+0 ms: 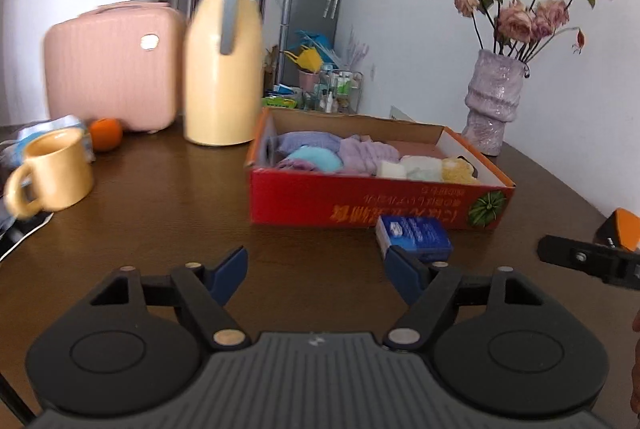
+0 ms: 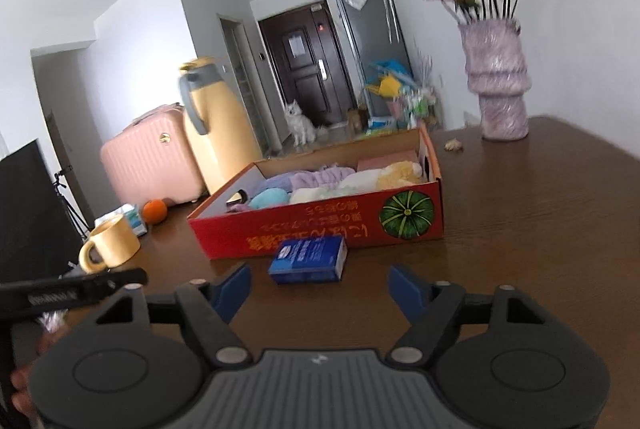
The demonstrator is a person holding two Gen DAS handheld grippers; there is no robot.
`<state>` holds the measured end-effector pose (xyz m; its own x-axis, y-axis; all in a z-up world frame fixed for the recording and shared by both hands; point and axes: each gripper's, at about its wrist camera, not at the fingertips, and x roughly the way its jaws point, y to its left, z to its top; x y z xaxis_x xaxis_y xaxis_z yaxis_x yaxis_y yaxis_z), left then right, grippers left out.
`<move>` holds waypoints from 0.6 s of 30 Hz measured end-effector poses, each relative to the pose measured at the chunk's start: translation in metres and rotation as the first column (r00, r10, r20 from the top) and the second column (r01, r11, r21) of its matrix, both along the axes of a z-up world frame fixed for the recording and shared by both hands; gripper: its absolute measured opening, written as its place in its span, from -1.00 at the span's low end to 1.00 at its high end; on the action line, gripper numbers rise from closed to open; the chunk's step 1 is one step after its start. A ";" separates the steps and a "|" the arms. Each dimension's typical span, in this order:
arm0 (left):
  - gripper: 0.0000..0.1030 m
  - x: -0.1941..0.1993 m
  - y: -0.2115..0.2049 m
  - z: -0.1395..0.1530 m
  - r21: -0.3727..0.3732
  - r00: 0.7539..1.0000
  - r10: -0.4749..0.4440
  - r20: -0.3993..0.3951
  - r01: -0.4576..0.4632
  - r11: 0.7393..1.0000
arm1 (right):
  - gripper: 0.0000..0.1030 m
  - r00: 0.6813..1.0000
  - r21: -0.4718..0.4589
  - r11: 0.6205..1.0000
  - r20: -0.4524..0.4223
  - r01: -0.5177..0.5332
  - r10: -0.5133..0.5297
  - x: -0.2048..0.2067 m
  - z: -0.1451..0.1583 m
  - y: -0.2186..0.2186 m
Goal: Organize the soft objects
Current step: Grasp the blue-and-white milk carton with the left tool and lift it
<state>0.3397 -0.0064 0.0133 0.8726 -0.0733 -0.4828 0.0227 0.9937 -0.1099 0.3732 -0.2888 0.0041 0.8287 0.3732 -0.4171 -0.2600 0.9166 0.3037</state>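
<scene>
A red cardboard box (image 1: pixel 360 201) sits on the brown table, also in the right wrist view (image 2: pixel 320 229). Inside lie several soft cloths: purple (image 1: pixel 360 149), light blue (image 1: pixel 316 157), white (image 1: pixel 416 167) and yellow (image 1: pixel 460 169); they also show in the right wrist view (image 2: pixel 320 181). My left gripper (image 1: pixel 316 269) is open and empty, short of the box. My right gripper (image 2: pixel 320 285) is open and empty, just behind a blue packet (image 2: pixel 308 259) that lies in front of the box, also visible in the left wrist view (image 1: pixel 414 233).
A yellow thermos jug (image 1: pixel 224 57), pink case (image 1: pixel 112 65), orange (image 1: pixel 105 133) and yellow mug (image 1: pixel 56 173) stand at the left. A purple vase with flowers (image 1: pixel 496 101) stands at the back right. A white dog (image 2: pixel 300 125) sits by the door.
</scene>
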 end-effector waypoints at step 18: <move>-0.55 0.145 -0.040 -0.058 -0.249 0.960 -0.210 -0.185 0.161 0.955 | -0.58 0.968 0.130 0.987 -0.220 -0.093 0.120 0.140 -0.057 0.030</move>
<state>0.4848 -0.0464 -0.0447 0.7156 -0.3541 -0.6021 0.1566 0.9214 -0.3558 0.5127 -0.2592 -0.0530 0.6704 0.5121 -0.5369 -0.2661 0.8414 0.4703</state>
